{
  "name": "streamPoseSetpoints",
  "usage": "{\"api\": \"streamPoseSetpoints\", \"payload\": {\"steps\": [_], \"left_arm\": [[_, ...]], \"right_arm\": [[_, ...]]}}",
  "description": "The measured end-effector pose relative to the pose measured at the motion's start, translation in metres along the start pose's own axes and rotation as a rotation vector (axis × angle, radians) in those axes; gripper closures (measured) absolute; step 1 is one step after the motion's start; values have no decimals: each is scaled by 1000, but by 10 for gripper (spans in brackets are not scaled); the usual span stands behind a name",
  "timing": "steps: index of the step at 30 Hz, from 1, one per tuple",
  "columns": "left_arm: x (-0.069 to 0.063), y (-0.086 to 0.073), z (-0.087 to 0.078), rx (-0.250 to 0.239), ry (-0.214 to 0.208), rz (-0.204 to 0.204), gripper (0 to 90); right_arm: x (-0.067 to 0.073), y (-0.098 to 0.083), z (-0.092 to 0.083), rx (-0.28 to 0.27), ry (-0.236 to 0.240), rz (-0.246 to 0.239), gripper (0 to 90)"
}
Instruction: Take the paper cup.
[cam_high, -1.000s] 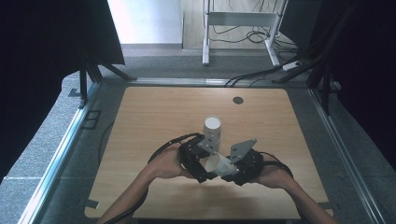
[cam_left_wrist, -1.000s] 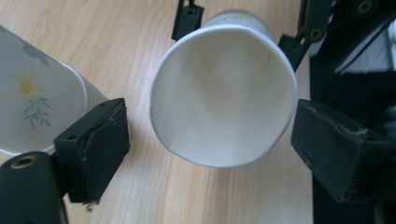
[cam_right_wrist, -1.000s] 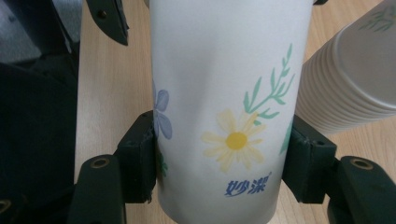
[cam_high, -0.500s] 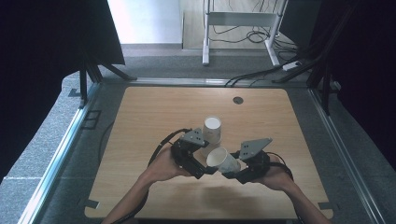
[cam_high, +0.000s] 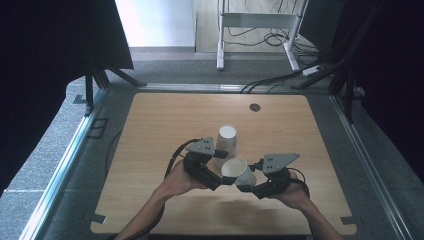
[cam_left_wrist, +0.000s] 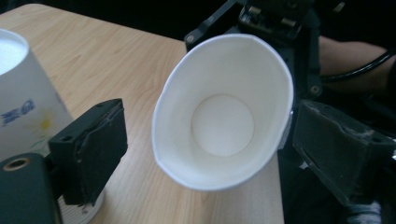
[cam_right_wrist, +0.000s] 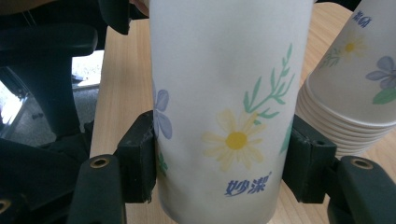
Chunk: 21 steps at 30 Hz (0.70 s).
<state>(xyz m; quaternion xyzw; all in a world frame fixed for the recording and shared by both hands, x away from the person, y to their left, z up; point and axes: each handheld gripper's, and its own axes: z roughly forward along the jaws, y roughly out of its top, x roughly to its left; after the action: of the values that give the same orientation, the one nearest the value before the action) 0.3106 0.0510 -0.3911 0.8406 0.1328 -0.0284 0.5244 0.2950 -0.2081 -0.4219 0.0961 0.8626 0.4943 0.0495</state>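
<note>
A white paper cup (cam_high: 239, 172) with a flower print hangs tilted just above the wooden table (cam_high: 150, 130), its mouth turned toward my left gripper (cam_high: 218, 181). My right gripper (cam_right_wrist: 224, 163) is shut on that cup (cam_right_wrist: 229, 93), a pad pressed on each side. In the left gripper view the cup's empty inside (cam_left_wrist: 223, 123) faces me, and my left gripper (cam_left_wrist: 212, 149) stands open around its rim. A stack of upside-down cups (cam_high: 227, 140) stands right behind both grippers, also at the stack (cam_right_wrist: 355, 93) and the stack (cam_left_wrist: 23, 93).
A round dark grommet (cam_high: 255, 107) sits near the table's far edge. A metal rail (cam_high: 65, 165) runs along the left side. A white frame with cables (cam_high: 260, 30) stands on the floor beyond, and dark curtains (cam_high: 50, 40) hang at both sides.
The single cup has come off the stack and moved toward the person and to the right, tilting over. Both grippers drew back from the stack with it.
</note>
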Motion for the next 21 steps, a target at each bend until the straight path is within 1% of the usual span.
{"api": "streamPoseSetpoints", "payload": {"steps": [2, 5, 6, 8, 12, 14, 18, 21], "left_arm": [[1, -1, 2, -8, -8, 0, 115], [2, -1, 4, -16, -29, 4, 136], [2, -1, 6, -18, -44, 4, 138], [1, -1, 8, -19, -58, 14, 150], [0, -1, 11, -14, -59, 29, 193], [-1, -1, 11, -16, -62, 33, 239], [-2, -1, 10, -9, -52, 47, 275], [-3, 0, 10, 2, -40, 64, 295]], "right_arm": [[0, -2, 1, -8, 8, 0, 371], [1, -3, 2, -16, 12, 0, 371], [1, -4, 2, -21, 19, 0, 371], [1, -4, 3, -28, 25, 0, 371], [1, -4, 4, -32, 37, -5, 370], [2, -3, 4, -30, 40, -6, 370], [1, -4, 5, -33, 50, 0, 368], [0, -4, 6, -26, 54, -1, 360]]}}
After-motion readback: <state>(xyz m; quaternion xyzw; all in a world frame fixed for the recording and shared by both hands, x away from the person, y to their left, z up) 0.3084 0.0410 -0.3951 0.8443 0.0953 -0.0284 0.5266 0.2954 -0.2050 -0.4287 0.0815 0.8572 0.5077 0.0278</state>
